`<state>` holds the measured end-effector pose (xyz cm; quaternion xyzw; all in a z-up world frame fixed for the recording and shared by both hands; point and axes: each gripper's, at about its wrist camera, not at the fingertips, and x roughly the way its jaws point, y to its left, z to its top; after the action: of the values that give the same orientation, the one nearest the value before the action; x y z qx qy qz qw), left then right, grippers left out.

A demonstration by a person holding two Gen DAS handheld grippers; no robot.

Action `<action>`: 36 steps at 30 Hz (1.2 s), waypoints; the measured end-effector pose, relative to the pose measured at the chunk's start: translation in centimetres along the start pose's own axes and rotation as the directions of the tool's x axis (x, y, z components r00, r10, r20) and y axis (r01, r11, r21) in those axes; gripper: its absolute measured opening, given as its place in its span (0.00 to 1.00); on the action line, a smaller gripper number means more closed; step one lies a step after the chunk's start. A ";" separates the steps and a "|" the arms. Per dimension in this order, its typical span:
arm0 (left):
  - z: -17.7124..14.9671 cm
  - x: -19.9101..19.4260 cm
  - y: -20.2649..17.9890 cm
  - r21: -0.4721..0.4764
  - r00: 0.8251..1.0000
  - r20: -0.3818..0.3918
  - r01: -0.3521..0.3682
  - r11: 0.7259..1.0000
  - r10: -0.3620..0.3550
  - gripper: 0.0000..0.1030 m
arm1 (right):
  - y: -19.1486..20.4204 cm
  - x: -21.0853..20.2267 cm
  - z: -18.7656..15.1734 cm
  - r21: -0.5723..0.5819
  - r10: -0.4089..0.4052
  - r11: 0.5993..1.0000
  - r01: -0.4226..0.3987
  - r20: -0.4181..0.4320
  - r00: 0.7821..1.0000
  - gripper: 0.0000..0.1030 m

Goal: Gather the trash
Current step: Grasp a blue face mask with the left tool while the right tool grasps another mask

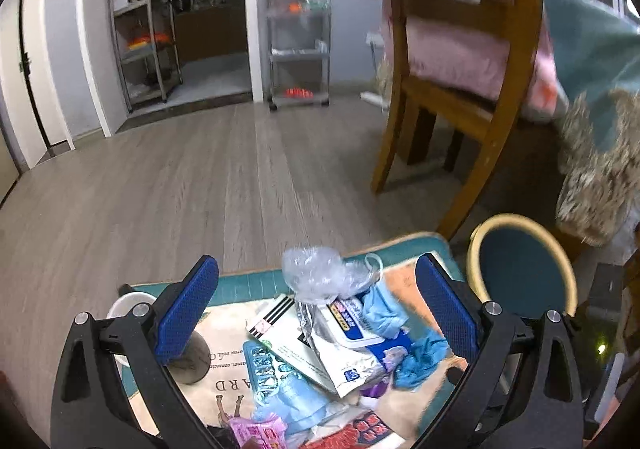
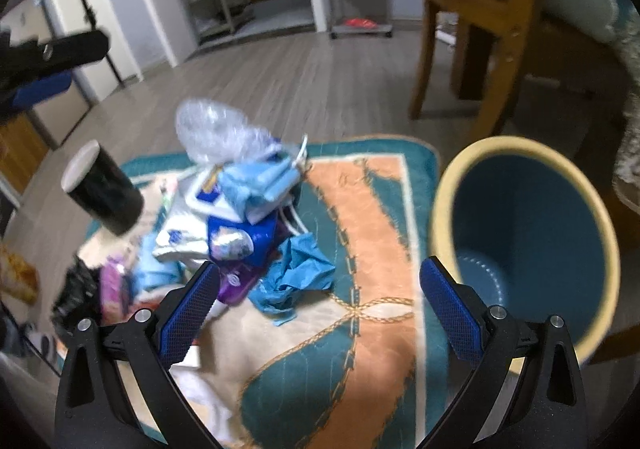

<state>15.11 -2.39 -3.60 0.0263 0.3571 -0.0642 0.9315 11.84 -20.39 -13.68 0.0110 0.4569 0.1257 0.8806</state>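
Observation:
A pile of trash [image 1: 332, 345] lies on a teal and orange rug [image 2: 360, 233]: a crumpled clear plastic bag [image 2: 212, 129], blue wrappers, a crumpled blue paper [image 2: 296, 273] and a black paper cup [image 2: 100, 189]. The pile also shows in the right wrist view [image 2: 224, 225]. A teal bin with a cream rim [image 2: 524, 233] stands open at the rug's right edge; it also shows in the left wrist view [image 1: 524, 265]. My left gripper [image 1: 316, 313] is open and empty above the pile. My right gripper [image 2: 320, 309] is open and empty above the rug, right of the pile.
A wooden chair [image 1: 452, 97] with pink cushions stands behind the bin on the wood floor [image 1: 180, 185]. A furry blanket [image 1: 592, 169] hangs at the right. Metal shelf racks [image 1: 300, 33] stand by the far doorway. The left gripper shows at the left edge in the right wrist view [image 2: 44, 65].

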 end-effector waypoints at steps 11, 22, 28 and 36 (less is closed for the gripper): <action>-2.4 6.2 -3.3 0.090 0.982 -0.169 0.097 0.991 -0.081 0.91 | 0.1 5.1 -1.4 0.048 0.091 0.995 -0.084 -0.187 0.978 0.52; -3.1 9.1 -5.2 0.072 0.960 -0.250 0.147 0.987 -0.125 0.81 | -4.2 0.1 -2.2 0.278 0.168 0.954 -0.113 -0.184 0.969 0.13; -3.7 10.4 -6.6 0.102 0.954 -0.282 0.140 0.985 -0.106 0.73 | -5.3 -7.2 -1.3 0.263 0.090 0.963 -0.067 -0.077 0.993 0.12; -5.3 13.0 -7.9 0.172 0.934 -0.356 0.083 0.982 -0.017 0.32 | -6.8 -10.0 -0.6 0.236 0.024 0.971 -0.024 0.001 1.000 0.12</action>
<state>20.08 -10.97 -16.23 0.1141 0.5114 -0.1150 0.8439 7.25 -29.38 -6.95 0.1211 0.4691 0.0812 0.8710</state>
